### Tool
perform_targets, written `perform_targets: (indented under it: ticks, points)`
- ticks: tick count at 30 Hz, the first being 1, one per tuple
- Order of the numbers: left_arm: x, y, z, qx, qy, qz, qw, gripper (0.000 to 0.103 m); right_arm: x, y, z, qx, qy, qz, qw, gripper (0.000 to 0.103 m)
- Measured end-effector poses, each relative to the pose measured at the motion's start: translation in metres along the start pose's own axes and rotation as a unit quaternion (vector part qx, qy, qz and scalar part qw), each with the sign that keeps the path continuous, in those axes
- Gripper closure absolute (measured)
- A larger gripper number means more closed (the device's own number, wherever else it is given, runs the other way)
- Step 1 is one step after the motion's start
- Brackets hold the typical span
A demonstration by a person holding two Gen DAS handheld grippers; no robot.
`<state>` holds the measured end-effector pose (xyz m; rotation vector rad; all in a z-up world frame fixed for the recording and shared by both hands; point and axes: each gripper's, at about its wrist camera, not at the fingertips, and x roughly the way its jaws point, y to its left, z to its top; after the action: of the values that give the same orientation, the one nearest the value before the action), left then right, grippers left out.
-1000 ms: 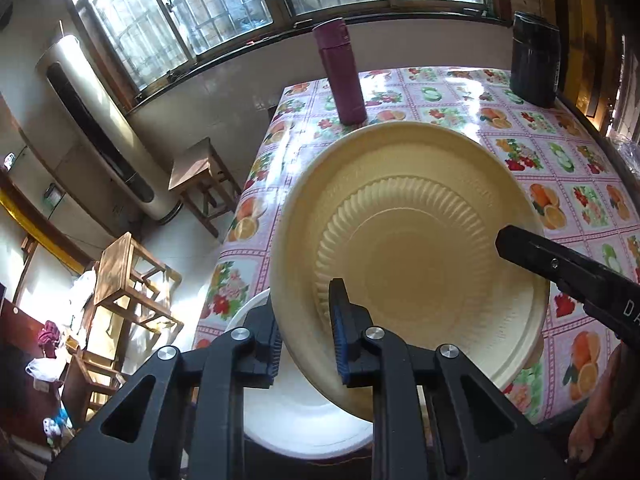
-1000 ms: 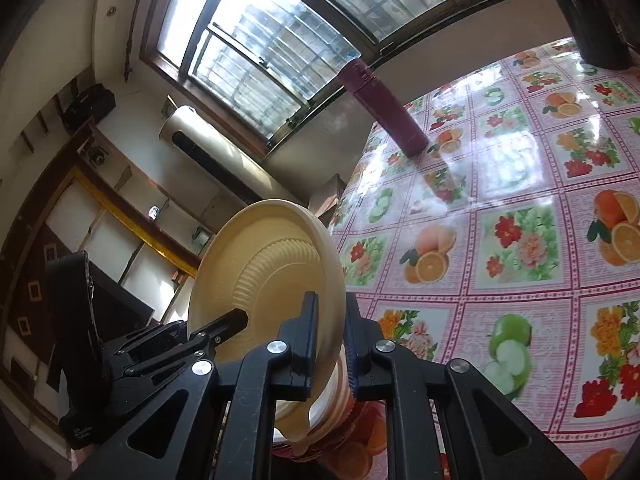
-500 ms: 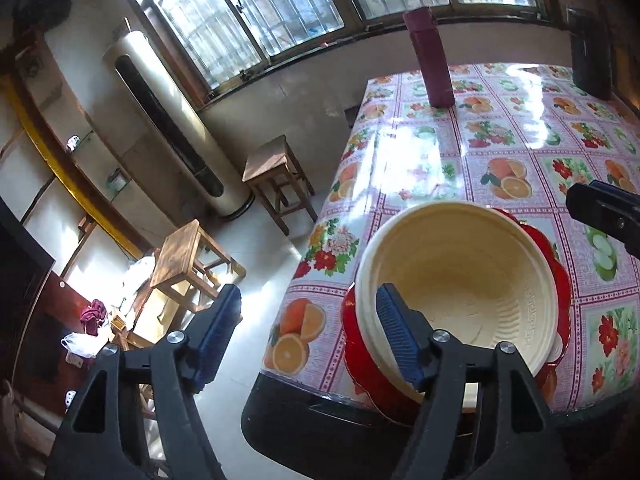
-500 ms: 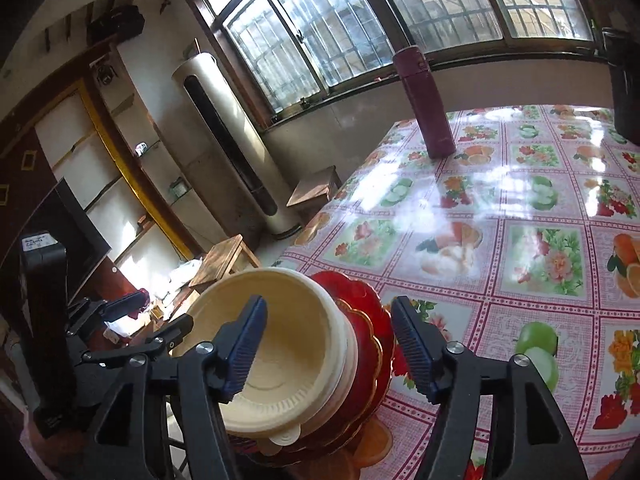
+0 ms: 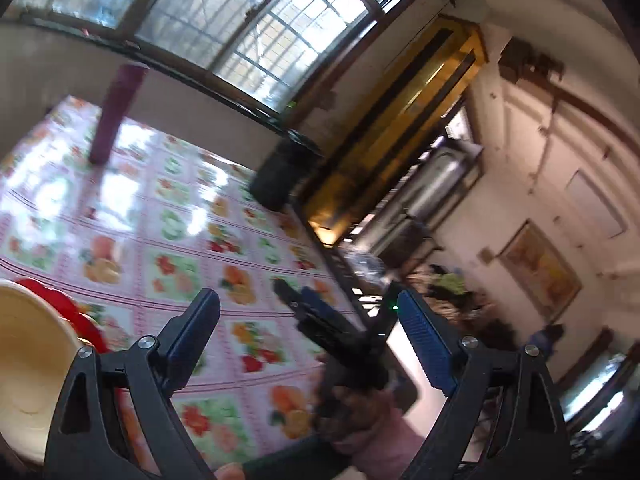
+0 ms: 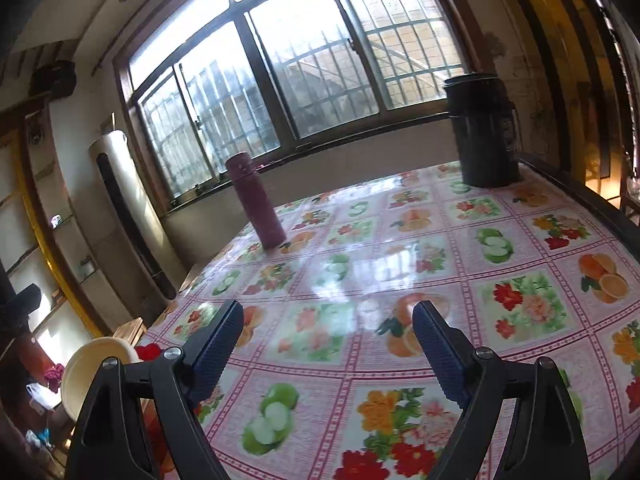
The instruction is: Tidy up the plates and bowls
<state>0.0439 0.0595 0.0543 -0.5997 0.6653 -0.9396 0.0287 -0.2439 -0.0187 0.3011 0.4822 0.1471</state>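
A cream bowl (image 5: 24,364) sits on a red scalloped plate (image 5: 74,316) at the table's near left corner; both also show low left in the right wrist view, the bowl (image 6: 90,364) and the plate (image 6: 150,351). My left gripper (image 5: 310,322) is open and empty, turned to the right, away from the stack. My right gripper (image 6: 326,334) is open and empty above the fruit-print tablecloth (image 6: 400,280). The right gripper (image 5: 320,320) also shows in the left wrist view, held in a hand.
A maroon flask (image 6: 256,204) stands at the table's far left and a black canister (image 6: 482,132) at the far right. A white floor air conditioner (image 6: 128,216) and wooden stools stand left of the table. A dark cabinet edge runs along the table's right side.
Both grippers let go of the cream bowl, which now rests on the stack. Both pulled back; the left swung right, the right turned toward the table's middle.
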Motion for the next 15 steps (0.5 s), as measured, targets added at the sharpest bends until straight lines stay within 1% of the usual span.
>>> perform_targets:
  ticks: [1, 2, 3, 4, 7, 9, 10, 13, 14, 15]
  points:
    - [0.011, 0.007, 0.004, -0.043, 0.010, -0.066, 0.9968, 0.011, 0.000, -0.017, 0.004, 0.014, -0.004, -0.012, 1.000, 0.014]
    - [0.021, 0.012, 0.007, -0.082, 0.017, -0.117, 0.9896, 0.008, 0.000, -0.032, 0.007, 0.028, -0.008, -0.023, 0.999, 0.014]
    - [0.031, 0.015, 0.008, -0.112, 0.020, -0.149, 0.9822, 0.006, 0.000, -0.048, 0.009, 0.044, -0.011, -0.032, 0.998, 0.014]
    - [0.038, 0.016, 0.010, -0.127, 0.020, -0.174, 0.9764, 0.000, 0.001, -0.062, 0.010, 0.063, -0.012, -0.036, 0.997, 0.013]
    - [0.058, 0.009, 0.011, -0.136, 0.023, -0.237, 0.9616, 0.000, 0.007, -0.096, 0.012, 0.142, 0.005, -0.020, 0.990, 0.012]
    - [0.068, 0.002, 0.010, -0.129, 0.032, -0.277, 0.9516, 0.000, 0.012, -0.107, 0.013, 0.174, 0.019, -0.007, 0.985, 0.012]
    - [0.072, -0.001, 0.009, -0.121, 0.038, -0.297, 0.9463, 0.000, 0.012, -0.109, 0.013, 0.179, 0.021, -0.004, 0.984, 0.012]
    - [0.079, -0.008, 0.009, -0.106, 0.055, -0.337, 0.9339, 0.000, 0.010, -0.106, 0.013, 0.177, 0.019, 0.006, 0.984, 0.012]
    - [0.082, -0.011, 0.010, -0.102, 0.060, -0.347, 0.9304, 0.000, 0.010, -0.104, 0.014, 0.175, 0.020, 0.010, 0.984, 0.012]
    - [0.085, -0.013, 0.010, -0.099, 0.064, -0.348, 0.9298, 0.000, 0.010, -0.102, 0.014, 0.174, 0.022, 0.013, 0.984, 0.012]
